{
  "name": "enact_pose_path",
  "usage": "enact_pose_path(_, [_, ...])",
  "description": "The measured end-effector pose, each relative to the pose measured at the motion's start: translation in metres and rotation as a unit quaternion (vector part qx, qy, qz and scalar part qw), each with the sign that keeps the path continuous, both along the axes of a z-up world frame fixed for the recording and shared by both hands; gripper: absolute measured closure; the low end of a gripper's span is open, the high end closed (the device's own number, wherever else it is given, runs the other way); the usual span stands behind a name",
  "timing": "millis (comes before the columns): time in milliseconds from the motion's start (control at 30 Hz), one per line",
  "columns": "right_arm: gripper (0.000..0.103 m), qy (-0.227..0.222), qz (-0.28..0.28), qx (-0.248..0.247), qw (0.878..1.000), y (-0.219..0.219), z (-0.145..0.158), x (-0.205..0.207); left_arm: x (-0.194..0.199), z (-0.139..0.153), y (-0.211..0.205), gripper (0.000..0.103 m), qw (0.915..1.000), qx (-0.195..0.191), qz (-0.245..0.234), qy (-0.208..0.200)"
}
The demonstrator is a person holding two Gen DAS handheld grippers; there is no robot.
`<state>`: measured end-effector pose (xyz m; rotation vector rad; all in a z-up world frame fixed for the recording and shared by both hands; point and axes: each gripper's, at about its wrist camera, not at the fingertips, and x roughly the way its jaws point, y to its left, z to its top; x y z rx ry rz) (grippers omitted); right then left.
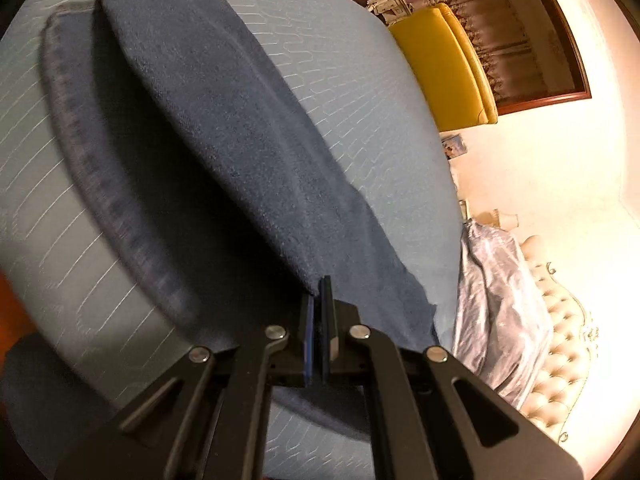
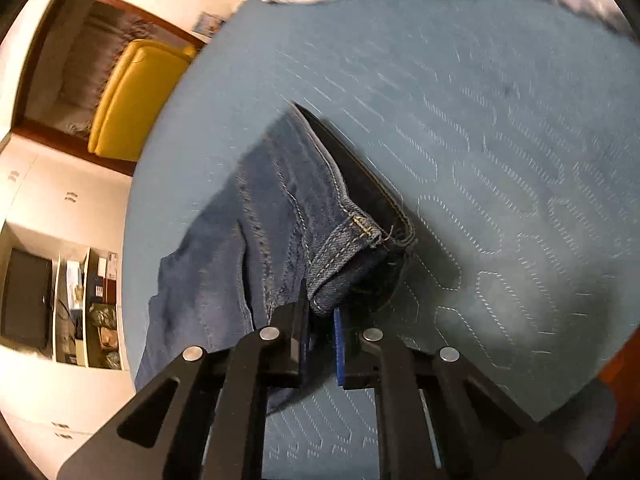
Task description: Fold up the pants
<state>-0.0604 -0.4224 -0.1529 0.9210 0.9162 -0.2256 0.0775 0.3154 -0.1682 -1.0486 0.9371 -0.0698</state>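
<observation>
Dark blue jeans point(image 1: 208, 120) lie on a light blue quilted bed cover point(image 1: 360, 128). In the left wrist view one leg is lifted above the other, with both hems at the far end. My left gripper point(image 1: 321, 292) is shut on the edge of the lifted leg and holds it off the bed. In the right wrist view the waistband end of the jeans point(image 2: 280, 216) hangs bunched, with a belt loop showing. My right gripper point(image 2: 322, 312) is shut on the waistband fabric and holds it above the cover point(image 2: 500, 140).
A yellow chair point(image 1: 444, 68) stands beyond the bed by a dark wood-framed opening. A shiny grey-blue duvet point(image 1: 500, 280) lies bunched at the tufted headboard point(image 1: 560, 320). White cupboards and open shelves point(image 2: 84, 308) line the wall. The wooden bed edge point(image 2: 624, 360) shows at right.
</observation>
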Motion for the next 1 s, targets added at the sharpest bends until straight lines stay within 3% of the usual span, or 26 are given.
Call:
enact_pose_path(100, [0.094,0.017,0.018,-0.028,0.999,0.002,-0.006,0.003,-0.001,-0.029,0.001,0.101,0.9994,-0.006,-0.002,0.034])
enact_pose_path(200, [0.094,0.053,0.028,-0.034,0.998,0.006,-0.028,0.011,-0.009,-0.031,0.003,0.101,0.9994,-0.007,0.006,0.032])
enact_pose_path(300, [0.094,0.037,0.029,-0.040,0.998,0.011,-0.016,0.008,-0.020,-0.019,0.001,0.101,0.9999,-0.001,0.008,0.012])
enact_pose_path(400, [0.094,0.033,0.033,-0.060,0.997,0.014,-0.004,0.009,-0.029,-0.026,0.002,0.101,0.9996,-0.011,0.017,0.021])
enact_pose_path(500, [0.094,0.049,0.037,-0.069,0.996,0.015,-0.013,0.011,-0.038,-0.042,0.005,0.101,0.9986,-0.022,0.027,0.041])
enact_pose_path(767, [0.095,0.063,0.042,-0.086,0.993,0.007,-0.029,0.018,-0.038,-0.056,0.009,0.100,0.9989,-0.028,0.019,0.033])
enact_pose_path(800, [0.096,0.069,0.048,-0.100,0.991,0.010,-0.032,0.021,-0.039,-0.055,0.010,0.097,0.9991,-0.027,0.017,0.029])
enact_pose_path(833, [0.096,0.070,0.049,-0.108,0.991,0.015,-0.032,0.021,-0.041,-0.052,0.013,0.083,0.9994,-0.022,0.019,0.021])
enact_pose_path(900, [0.098,0.068,0.047,-0.117,0.990,0.019,-0.032,0.021,-0.044,-0.047,0.028,0.069,0.9990,-0.029,0.034,-0.003])
enact_pose_path(1000, [0.101,0.072,0.046,-0.119,0.989,0.021,-0.036,0.024,-0.040,-0.046,0.059,0.068,0.9975,-0.027,0.064,-0.012])
